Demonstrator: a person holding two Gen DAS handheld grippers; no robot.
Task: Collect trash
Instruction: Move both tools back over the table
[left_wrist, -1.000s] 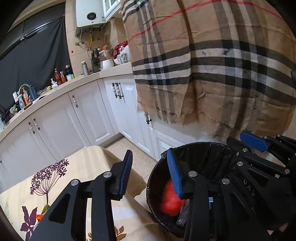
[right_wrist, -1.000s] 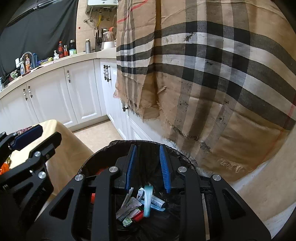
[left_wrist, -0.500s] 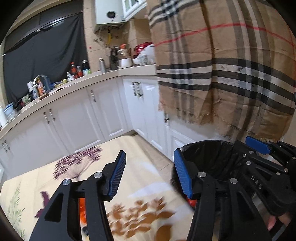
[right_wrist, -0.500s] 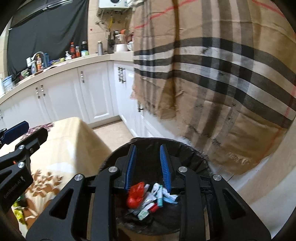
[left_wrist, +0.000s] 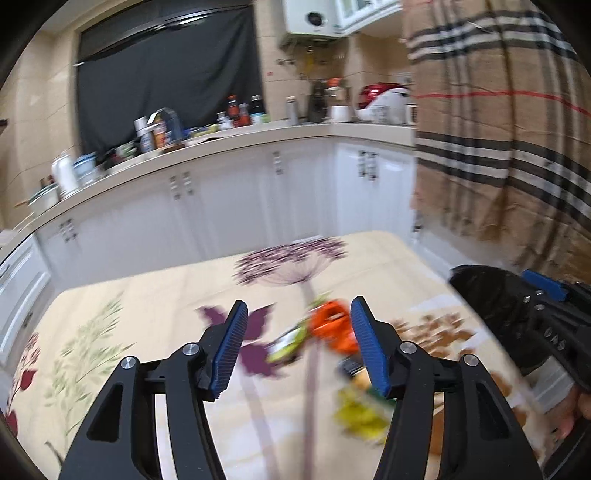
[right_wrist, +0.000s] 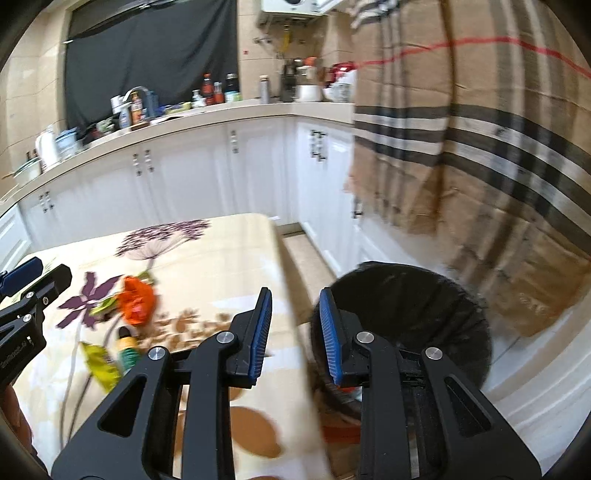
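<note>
Orange wrapper (left_wrist: 332, 325) is lying on the floral tablecloth (left_wrist: 147, 325), dead ahead of the left gripper (left_wrist: 299, 347), whose empty jaws have just been opening. Right gripper (right_wrist: 291, 332) is hovering narrowly parted, empty, nearer the bin (right_wrist: 424, 295).

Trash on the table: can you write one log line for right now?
left tool: open, empty, jaws just opening | right tool: open, empty | orange bag: on table | bin: beside table
</note>
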